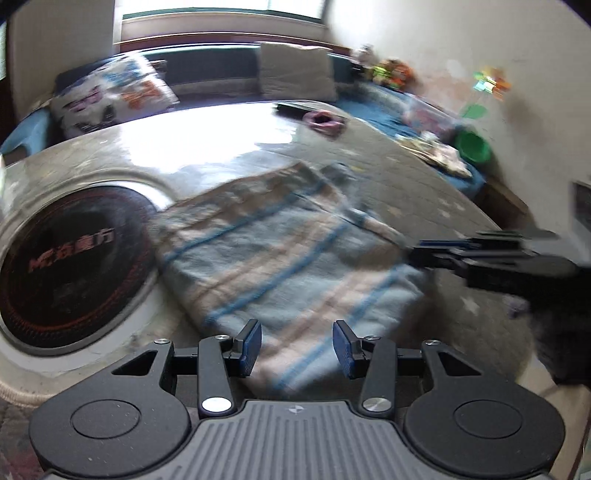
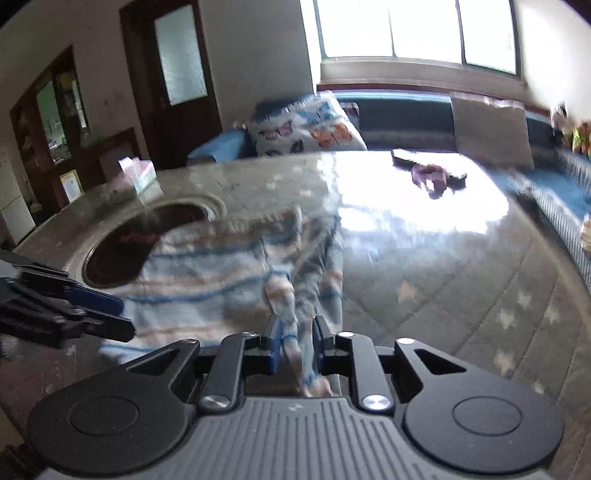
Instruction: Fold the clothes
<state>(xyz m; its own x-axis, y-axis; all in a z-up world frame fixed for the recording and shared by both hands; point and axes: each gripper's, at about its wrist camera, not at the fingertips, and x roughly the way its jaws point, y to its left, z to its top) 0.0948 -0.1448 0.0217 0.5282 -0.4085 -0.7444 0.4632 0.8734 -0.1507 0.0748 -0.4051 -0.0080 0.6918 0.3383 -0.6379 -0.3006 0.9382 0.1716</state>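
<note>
One striped garment [image 1: 280, 251] lies on a grey star-patterned table [image 1: 424, 173], partly overlapping the round black inset [image 1: 70, 258].
Left gripper [image 1: 297, 345] hangs released over its near edge; right gripper [image 2: 295, 341] clenches a fabric strip. Sofa [image 2: 406, 114] and window [image 2: 413, 26] behind; bare tabletop to the right. Motion blur obscures detail.

Pale blue striped garment [image 1: 280, 254] lies partly folded on the table, 1 edge bunched and lifted.

Bright window [image 2: 417, 29], blue sofa [image 1: 384, 99].
</note>
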